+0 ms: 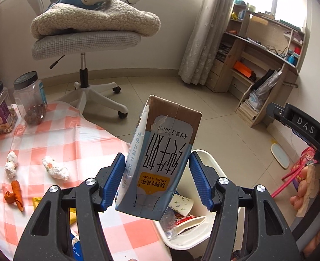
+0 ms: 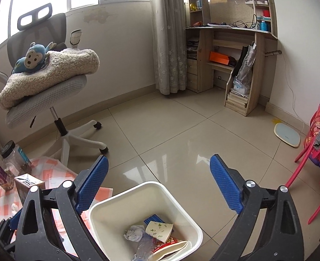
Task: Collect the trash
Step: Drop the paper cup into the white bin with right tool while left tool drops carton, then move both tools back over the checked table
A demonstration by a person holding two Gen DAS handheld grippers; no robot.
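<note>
Holding: our left gripper (image 1: 156, 182) has a milk carton (image 1: 160, 163) between its blue pads, upside down and tilted; the left pad touches it, but a slight gap seems to show at the right pad, so we cannot tell if the grip is firm.
Carton position: it hangs at the bench (image 1: 51, 130) edge, partly over the white trash bin (image 2: 142, 198) standing on the floor just beside the bench.
Bin contents: a paper cup (image 2: 160, 230), crumpled paper (image 2: 133, 233) and a red wrapper (image 2: 168, 242) already lie inside.
Risk: we judge the carton could fall early and strike the bin rim or the bench edge, because it is not yet fully over the opening.
Second risk: a tilted carton might drip any leftover milk.
Left pose: the gripper points forward and slightly down, reaching from the bench toward the bin.
Right pose: our right gripper (image 2: 159, 184) hovers above the bin, its fingers spread wide and holding nothing.
Left behind: two paper wads (image 1: 55, 168) and orange peel (image 1: 15, 192) remain on the checked cloth.
</note>
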